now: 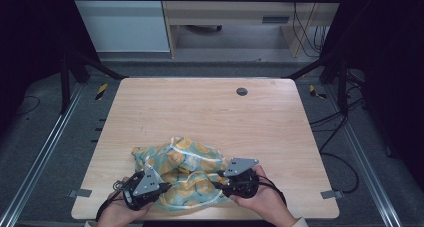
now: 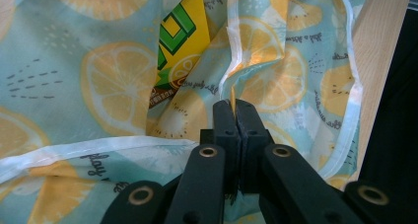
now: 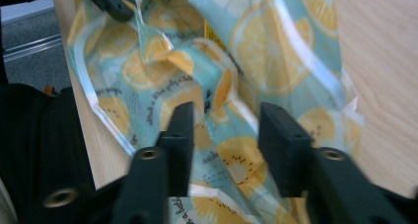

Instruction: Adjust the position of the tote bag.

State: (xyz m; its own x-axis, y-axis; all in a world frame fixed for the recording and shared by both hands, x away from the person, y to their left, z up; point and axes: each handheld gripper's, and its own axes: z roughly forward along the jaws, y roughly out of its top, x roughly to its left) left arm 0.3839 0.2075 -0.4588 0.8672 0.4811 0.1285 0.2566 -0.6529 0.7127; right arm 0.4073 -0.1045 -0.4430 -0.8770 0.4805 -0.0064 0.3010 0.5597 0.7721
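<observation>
A wooden table (image 1: 210, 112) holds a crumpled bag (image 1: 182, 174) near its front edge, between two hands. The bag is light blue-green with big yellow lemon slices, small dark writing and a white border. It looks thin and wrinkly. Inside its opening sits a yellow box (image 2: 180, 41) with green shapes on it. The left gripper (image 2: 235, 108) has its jaws pressed together on a fold of the bag. The right gripper (image 3: 224, 130) hangs over the bag with its jaws apart.

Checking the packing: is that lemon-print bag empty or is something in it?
Not empty. In the left gripper view a yellow carton shows through the mouth of the lemon-print bag. Whether more is inside, cannot tell.
</observation>
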